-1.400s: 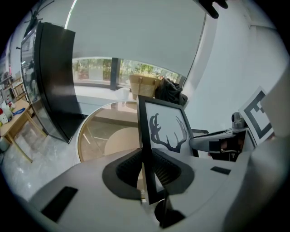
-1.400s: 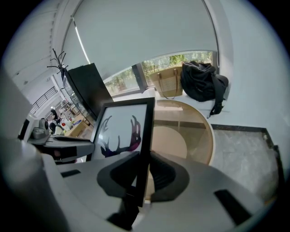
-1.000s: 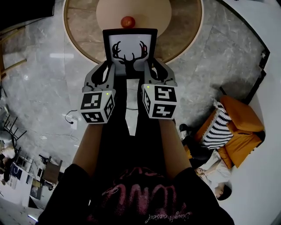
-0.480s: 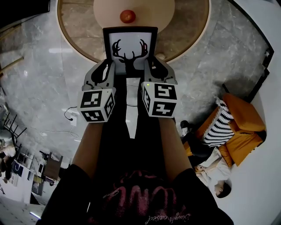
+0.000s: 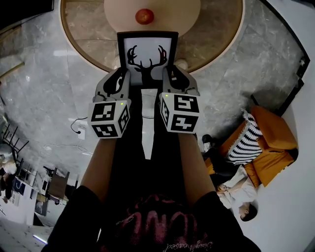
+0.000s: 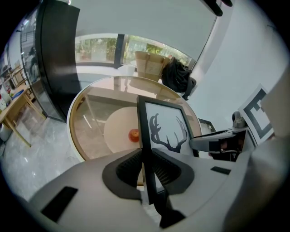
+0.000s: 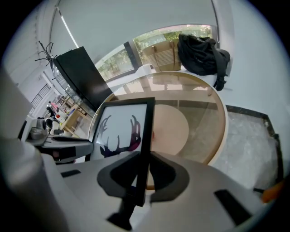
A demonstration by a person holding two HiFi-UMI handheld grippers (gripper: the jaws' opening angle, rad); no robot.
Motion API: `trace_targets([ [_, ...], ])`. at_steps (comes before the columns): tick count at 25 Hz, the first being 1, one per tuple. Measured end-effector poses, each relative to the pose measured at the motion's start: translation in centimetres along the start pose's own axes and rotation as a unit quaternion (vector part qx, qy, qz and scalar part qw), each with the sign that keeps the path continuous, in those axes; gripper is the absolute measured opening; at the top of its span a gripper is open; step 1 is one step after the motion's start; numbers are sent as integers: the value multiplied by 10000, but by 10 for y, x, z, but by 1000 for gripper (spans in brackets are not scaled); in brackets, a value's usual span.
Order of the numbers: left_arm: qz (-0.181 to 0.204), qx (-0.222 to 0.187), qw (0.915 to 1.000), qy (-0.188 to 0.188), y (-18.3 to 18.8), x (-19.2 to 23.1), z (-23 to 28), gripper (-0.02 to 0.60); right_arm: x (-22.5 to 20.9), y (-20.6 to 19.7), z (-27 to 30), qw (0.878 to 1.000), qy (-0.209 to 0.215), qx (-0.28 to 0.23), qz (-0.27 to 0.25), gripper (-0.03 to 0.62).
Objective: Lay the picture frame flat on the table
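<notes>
The picture frame [image 5: 147,55] is black-edged with a black deer-head silhouette on white. It is held up in the air, near the front edge of the round glass table [image 5: 211,34]. My left gripper [image 5: 119,83] is shut on the frame's left edge [image 6: 146,149]. My right gripper [image 5: 173,81] is shut on its right edge [image 7: 144,145]. In the left gripper view the deer picture [image 6: 168,134] faces the camera side; the right gripper view shows it [image 7: 120,131] from the other flank.
A red apple [image 5: 144,16] lies on the pale round mat [image 5: 177,12] at the table's middle, beyond the frame. An orange armchair [image 5: 268,142] with a striped cushion stands right. A person [image 5: 236,194] sits on the floor beside it. A black bag [image 7: 201,50] lies past the table.
The frame and both grippers have stayed gripped together while the view shifted slightly; the table and apple sit a little higher and farther in the picture.
</notes>
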State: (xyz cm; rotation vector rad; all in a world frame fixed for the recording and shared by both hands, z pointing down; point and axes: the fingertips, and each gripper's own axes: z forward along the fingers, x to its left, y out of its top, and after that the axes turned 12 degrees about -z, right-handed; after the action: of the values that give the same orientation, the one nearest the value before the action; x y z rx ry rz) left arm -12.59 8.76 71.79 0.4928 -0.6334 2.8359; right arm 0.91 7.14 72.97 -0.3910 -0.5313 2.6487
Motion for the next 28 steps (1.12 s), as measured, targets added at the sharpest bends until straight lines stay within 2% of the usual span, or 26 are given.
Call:
trace_targets([
  [16,-109,228,9997,43,-17,11,27,74,-5,-15,24,9994,-12,331,28,81],
  [28,-99,260,9995,135,-20,15,39,74,-7,-16,29,9995,-67,294,78,81],
])
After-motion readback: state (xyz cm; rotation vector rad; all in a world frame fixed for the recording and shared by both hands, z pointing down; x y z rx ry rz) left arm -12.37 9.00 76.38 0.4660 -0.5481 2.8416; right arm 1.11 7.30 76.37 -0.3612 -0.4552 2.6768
